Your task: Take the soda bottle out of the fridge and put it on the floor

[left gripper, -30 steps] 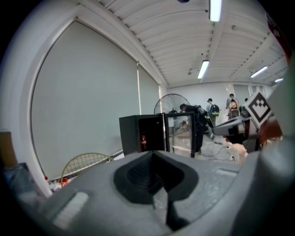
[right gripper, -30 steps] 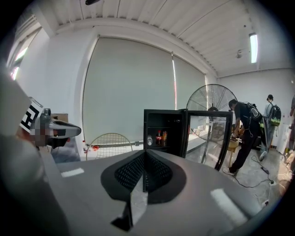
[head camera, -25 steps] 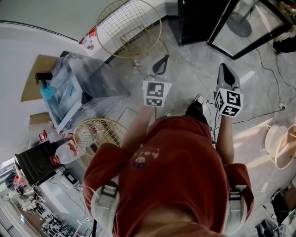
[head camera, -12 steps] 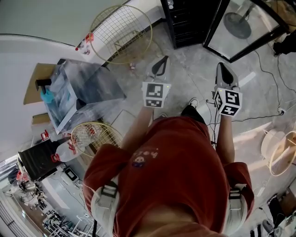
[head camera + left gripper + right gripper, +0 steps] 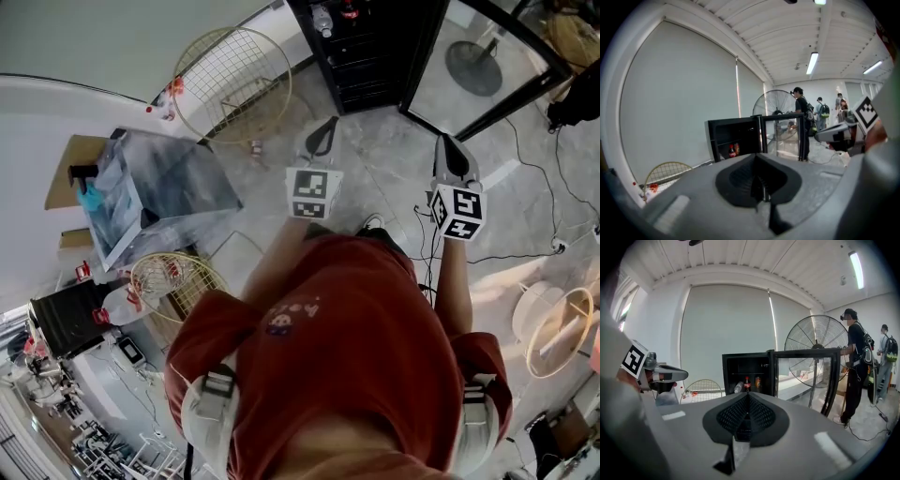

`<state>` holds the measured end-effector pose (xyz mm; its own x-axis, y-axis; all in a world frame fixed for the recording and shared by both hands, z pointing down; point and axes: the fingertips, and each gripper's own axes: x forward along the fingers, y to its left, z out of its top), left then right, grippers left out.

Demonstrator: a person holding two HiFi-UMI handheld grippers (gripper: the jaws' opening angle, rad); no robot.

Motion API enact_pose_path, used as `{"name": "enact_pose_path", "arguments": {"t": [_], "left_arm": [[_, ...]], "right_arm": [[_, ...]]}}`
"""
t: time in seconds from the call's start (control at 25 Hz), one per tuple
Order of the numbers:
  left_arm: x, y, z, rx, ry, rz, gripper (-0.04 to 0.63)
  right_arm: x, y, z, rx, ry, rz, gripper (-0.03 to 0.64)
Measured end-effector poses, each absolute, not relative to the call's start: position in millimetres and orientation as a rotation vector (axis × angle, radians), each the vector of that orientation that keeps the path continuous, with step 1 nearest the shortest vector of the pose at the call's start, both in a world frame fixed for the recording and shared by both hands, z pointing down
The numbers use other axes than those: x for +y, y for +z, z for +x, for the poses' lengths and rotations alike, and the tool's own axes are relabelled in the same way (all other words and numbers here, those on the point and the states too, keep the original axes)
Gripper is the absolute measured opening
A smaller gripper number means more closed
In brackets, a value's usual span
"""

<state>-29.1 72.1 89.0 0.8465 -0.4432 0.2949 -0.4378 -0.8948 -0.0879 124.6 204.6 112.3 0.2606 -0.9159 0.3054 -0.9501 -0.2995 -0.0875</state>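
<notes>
A person in a red shirt (image 5: 347, 319) holds one tool in each hand, both out in front and pointing toward a small black fridge (image 5: 747, 373). The left tool (image 5: 323, 136) has its two jaws pressed together with nothing between them. The right tool (image 5: 453, 155) is the same: jaws closed tight and holding nothing. The two tools are side by side, well apart from each other, and both are above the grey floor (image 5: 375, 178). The fridge is not close to either tool. Its glass door (image 5: 806, 376) is swung wide open to the right. The soda bottle (image 5: 747, 384) stands upright on a shelf inside the fridge. It is dark with a red label. Just to its right is a can (image 5: 757, 382), and just to its left a clear bottle (image 5: 738, 387) lies on its side. A big round fan (image 5: 815, 345) stands behind the glass door, and a person in dark clothes (image 5: 855, 366) stands near it. On the floor to the left of the fridge, a round wire basket (image 5: 230, 80) leans by the wall.
</notes>
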Motion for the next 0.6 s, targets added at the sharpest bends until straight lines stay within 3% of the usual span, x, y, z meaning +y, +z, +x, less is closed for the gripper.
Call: {"name": "enact_pose_path", "arguments": {"t": [0.6], "left_arm": [[31.5, 119.6, 26.4, 0.702, -0.513, -3.056, 0.0]], "right_arm": [[157.3, 137.8, 165.8, -1.807, 0.504, 2.378, 0.0]]}}
